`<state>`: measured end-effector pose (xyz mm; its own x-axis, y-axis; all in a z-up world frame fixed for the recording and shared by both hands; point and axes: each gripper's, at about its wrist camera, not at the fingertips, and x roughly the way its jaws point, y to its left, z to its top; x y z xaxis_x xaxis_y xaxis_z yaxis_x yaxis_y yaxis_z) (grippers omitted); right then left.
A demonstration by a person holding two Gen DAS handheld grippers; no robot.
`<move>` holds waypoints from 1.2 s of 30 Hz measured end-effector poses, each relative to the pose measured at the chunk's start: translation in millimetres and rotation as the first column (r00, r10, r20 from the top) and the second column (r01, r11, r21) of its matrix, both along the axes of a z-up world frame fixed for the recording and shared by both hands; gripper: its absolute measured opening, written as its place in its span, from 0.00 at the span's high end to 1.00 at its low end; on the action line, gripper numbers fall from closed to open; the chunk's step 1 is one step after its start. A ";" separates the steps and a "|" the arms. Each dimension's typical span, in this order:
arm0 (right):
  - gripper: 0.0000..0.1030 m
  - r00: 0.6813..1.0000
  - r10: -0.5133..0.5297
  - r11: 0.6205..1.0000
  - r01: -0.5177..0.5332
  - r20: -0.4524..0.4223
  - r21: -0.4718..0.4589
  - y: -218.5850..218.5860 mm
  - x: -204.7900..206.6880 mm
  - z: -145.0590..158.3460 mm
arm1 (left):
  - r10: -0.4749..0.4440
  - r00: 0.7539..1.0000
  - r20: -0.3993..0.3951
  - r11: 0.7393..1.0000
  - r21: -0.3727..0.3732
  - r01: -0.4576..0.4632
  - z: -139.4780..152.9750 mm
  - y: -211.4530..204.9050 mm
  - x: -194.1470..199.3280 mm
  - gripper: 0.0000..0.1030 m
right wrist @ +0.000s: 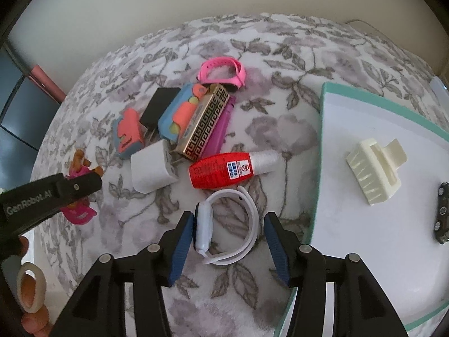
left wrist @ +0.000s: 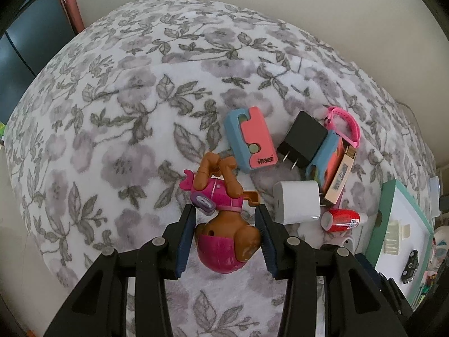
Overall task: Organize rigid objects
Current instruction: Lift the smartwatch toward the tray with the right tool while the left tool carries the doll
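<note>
The toy dog (left wrist: 224, 224) is clamped head-first in the left gripper (left wrist: 226, 238) above the floral blanket (left wrist: 112, 112). The white smartwatch (right wrist: 224, 230) lies between the apart jaws of the right gripper (right wrist: 228, 241), just beside the tray's (right wrist: 317, 168) left edge.

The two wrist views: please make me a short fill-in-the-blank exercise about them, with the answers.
1. The left gripper is closed on the toy ____.
2. A white ____ lies between the right gripper's open jaws.
3. The cream hair clip lies on the ____.
4. The bottle has a ____ label.

Answers: dog; watch; tray; red
</note>
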<state>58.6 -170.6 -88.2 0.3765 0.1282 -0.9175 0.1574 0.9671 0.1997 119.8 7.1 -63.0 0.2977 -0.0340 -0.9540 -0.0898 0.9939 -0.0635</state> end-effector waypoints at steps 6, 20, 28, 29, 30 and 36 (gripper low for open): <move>0.46 1.000 0.020 0.999 -0.021 -0.020 -0.037 8.0 2.4 -10.9 | -0.010 1.000 -0.011 1.000 0.008 0.010 -4.0 -1.5 0.8 0.56; 0.51 1.000 0.011 0.998 -0.011 -0.006 -0.061 9.6 -2.9 -1.8 | -0.006 1.000 -0.003 1.000 0.015 0.006 -0.4 -2.1 -2.8 0.56; 0.51 0.994 -0.077 0.997 0.079 0.079 -0.026 -20.9 -18.5 48.3 | -0.053 0.995 0.087 0.998 -0.014 0.054 39.5 -23.7 -15.9 0.56; 0.51 0.992 -0.101 0.995 0.102 0.081 -0.020 -29.4 -21.8 53.9 | -0.074 0.992 0.101 0.997 -0.017 0.076 46.2 -32.4 -18.8 0.56; 0.51 0.990 -0.118 0.993 0.120 0.079 -0.020 -35.7 -23.9 57.5 | -0.091 0.990 0.110 0.995 -0.019 0.094 50.8 -39.6 -20.8 0.56; 0.50 0.969 -0.237 0.968 0.242 0.073 -0.066 -87.1 -51.4 70.7 | -0.224 0.965 0.138 0.973 -0.016 0.228 72.3 -97.7 -37.1 0.56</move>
<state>7.2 -257.7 -17.5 0.4460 -0.0402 -0.8942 0.3754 0.9153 0.1460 82.7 -90.6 9.3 0.4042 -0.1443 -0.9032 0.1485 0.9847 -0.0908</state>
